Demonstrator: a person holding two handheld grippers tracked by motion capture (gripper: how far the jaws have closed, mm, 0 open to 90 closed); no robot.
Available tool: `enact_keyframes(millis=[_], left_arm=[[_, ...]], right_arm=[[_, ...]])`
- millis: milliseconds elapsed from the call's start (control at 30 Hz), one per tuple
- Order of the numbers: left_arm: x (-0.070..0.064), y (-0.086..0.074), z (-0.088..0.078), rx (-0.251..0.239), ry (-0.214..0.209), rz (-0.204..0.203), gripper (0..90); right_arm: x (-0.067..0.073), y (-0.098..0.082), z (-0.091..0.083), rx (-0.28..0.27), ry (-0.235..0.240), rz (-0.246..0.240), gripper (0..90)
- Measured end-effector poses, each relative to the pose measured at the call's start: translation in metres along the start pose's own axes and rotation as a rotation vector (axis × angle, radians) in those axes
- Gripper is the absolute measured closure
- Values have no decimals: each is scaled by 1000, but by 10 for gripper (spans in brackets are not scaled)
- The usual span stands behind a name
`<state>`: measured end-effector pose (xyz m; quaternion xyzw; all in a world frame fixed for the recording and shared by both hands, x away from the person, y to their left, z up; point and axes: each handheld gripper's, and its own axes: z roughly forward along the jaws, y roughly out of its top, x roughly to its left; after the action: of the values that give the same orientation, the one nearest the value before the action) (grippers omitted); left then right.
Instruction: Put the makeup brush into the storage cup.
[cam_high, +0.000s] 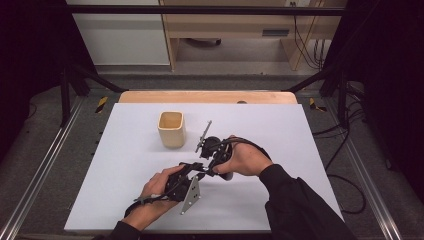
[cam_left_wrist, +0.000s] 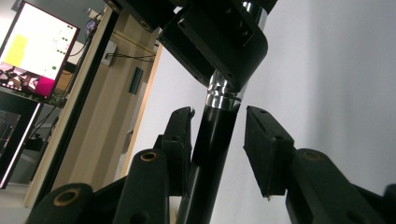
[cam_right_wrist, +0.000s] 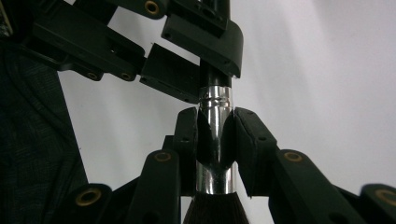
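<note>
Chrome at the collar, black along the handle: shows a slim brush held off the white surface, nearer the person than the wooden cup and a little to that cup's right, where the two hands meet.

Right claw: clamped on the chrome ferrule, pads pressed to both sides, dark bristle tuft just behind the grip.

Left claw: apart, straddling the black handle on the far side of the ferrule. Appears to touch the handle with one pad, with a clear gap at the other; bears no load as seen.

Handling, as a judgement:
- Looks light and rigid along handle and ferrule, so needs little squeeze.
- Looks slick on both polished metal and glossy handle, and round in section; may roll or slide lengthwise under a loose or off-centre pinch.
- Looks soft at the tuft; avoid gripping or pressing there, since bristles splay and give no hold.

Where to take hold: across the handle mid-length, pads square to the axis, close enough to the ferrule to limit swing. Close the left claw fully before easing the right, or risk a drop onto the surface beside the cup. Keep the tuft clear of the cup's rim if standing the brush inside.
</note>
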<state>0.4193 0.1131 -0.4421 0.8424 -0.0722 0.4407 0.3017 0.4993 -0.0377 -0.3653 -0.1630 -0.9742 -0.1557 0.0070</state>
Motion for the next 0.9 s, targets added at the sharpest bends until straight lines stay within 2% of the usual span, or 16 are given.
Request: enact_keyframes(millis=[433, 633, 700, 800, 900], left_arm=[[-2, -1, 0, -4, -10, 6, 705], [-4, -2, 0, 4, -17, 27, 737], [-5, -2, -1, 3, -19, 17, 743], [-5, -3, 0, 10, -25, 18, 744], [-7, -4, 0, 12, -33, 21, 744]], right_arm=[[1, 0, 1, 7, 9, -8, 713], [1, 0, 1, 3, 20, -8, 710], [0, 0, 1, -2, 19, -1, 706], [-1, 0, -1, -16, 10, 11, 630], [-6, -2, -9, -71, -6, 26, 580]])
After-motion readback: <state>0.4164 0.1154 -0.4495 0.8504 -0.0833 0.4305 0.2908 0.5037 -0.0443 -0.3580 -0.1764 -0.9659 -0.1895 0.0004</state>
